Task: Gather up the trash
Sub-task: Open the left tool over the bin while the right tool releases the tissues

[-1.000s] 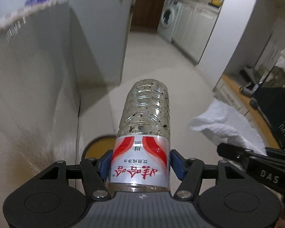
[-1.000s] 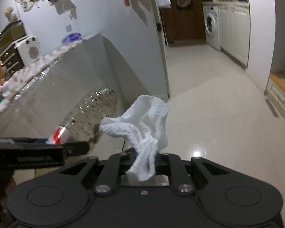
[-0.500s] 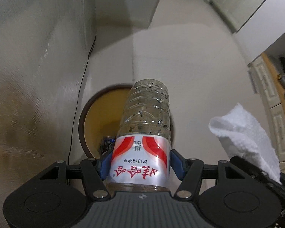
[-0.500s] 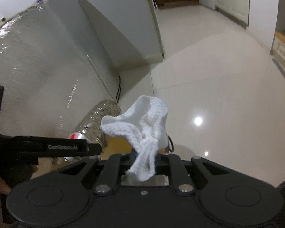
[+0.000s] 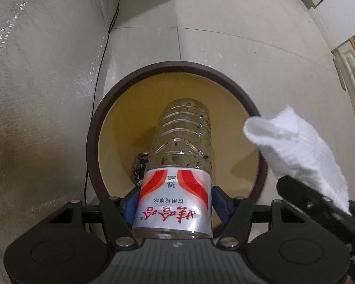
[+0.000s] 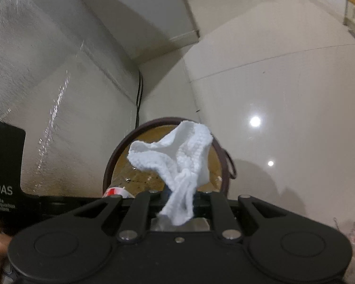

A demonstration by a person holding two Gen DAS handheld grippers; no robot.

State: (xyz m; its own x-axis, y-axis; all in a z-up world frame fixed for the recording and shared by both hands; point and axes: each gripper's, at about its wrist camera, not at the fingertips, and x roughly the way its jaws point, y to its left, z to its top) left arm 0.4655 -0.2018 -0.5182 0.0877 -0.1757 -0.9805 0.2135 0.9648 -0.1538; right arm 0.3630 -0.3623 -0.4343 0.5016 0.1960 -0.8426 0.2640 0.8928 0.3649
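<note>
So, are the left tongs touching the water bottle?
Touching. The left wrist view shows the left tongs shut on the water bottle, blue pads pressed against both sides of its label.

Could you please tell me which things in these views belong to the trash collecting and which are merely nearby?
Part of the job:
plastic bottle, clamped in the left gripper
white tissue, pinched in the right gripper
waste bin

Just nearby:
black cable
cabinet

Bottle (image 5: 181, 142) red-white label; tissue (image 6: 179, 163) white; bin (image 5: 111, 127) yellow, brown-rimmed.
</note>
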